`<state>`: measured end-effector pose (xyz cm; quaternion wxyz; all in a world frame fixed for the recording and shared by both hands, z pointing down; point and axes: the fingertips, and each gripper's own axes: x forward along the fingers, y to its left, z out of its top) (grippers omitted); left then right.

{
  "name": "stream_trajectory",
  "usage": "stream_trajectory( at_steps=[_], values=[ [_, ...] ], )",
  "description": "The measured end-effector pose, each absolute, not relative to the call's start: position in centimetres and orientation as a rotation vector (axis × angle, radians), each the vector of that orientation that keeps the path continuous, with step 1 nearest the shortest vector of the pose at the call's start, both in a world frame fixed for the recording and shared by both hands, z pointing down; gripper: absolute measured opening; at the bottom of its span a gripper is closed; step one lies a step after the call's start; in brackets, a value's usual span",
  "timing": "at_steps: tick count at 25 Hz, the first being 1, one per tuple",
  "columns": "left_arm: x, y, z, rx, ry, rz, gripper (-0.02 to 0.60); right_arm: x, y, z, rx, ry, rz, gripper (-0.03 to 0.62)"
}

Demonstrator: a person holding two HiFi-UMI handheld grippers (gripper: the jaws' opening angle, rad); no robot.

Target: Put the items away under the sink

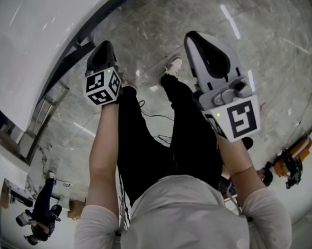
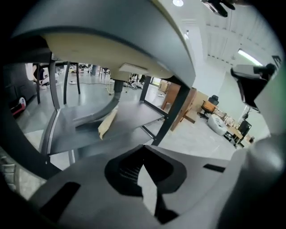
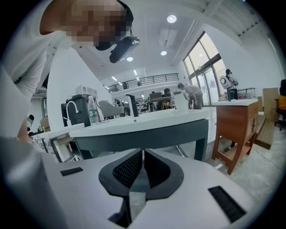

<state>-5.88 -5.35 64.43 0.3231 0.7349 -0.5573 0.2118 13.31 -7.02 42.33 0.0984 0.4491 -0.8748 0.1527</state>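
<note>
- While both pairs of jaws sit pressed together on nothing, the left hand-held gripper (image 2: 143, 165) faces the shelf (image 2: 134, 114) under the counter (image 2: 111, 49), at eleven o'clock.
- From the right hand-held gripper (image 3: 142, 156), an upright bottle (image 3: 92, 115) stands at ten o'clock; I can identify no other item to stow.

Open-plan office: wooden desk (image 3: 234, 123), marble floor (image 1: 158, 29).

Left gripper view: the sink (image 2: 107, 44) shows its underside only, its top and far side cut off by the dark lens border. The tan scrap (image 2: 107, 125) below the drain pipe (image 2: 117, 87) under the sink is blurred; what it is cannot be told. Right gripper view: bottle (image 3: 93, 114) on the sink's left end, label too small to read; figures (image 3: 192, 95) behind the sink too small to tell what they handle.
</note>
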Motion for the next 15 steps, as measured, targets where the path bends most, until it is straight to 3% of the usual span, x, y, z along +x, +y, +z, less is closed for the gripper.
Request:
stream_trajectory(
  at_steps=[6, 15],
  values=[
    [-3.1, -2.3, 57.2, 1.973, -1.338, 0.421, 0.003, 9.5, -5.5, 38.7, 1.217, -2.639, 0.453, 0.040],
    [-7.2, -1.3, 45.4, 1.996, -1.410, 0.249, 0.003, 4.2, -4.8, 31.2, 1.080, -2.689, 0.349, 0.040]
  ],
)
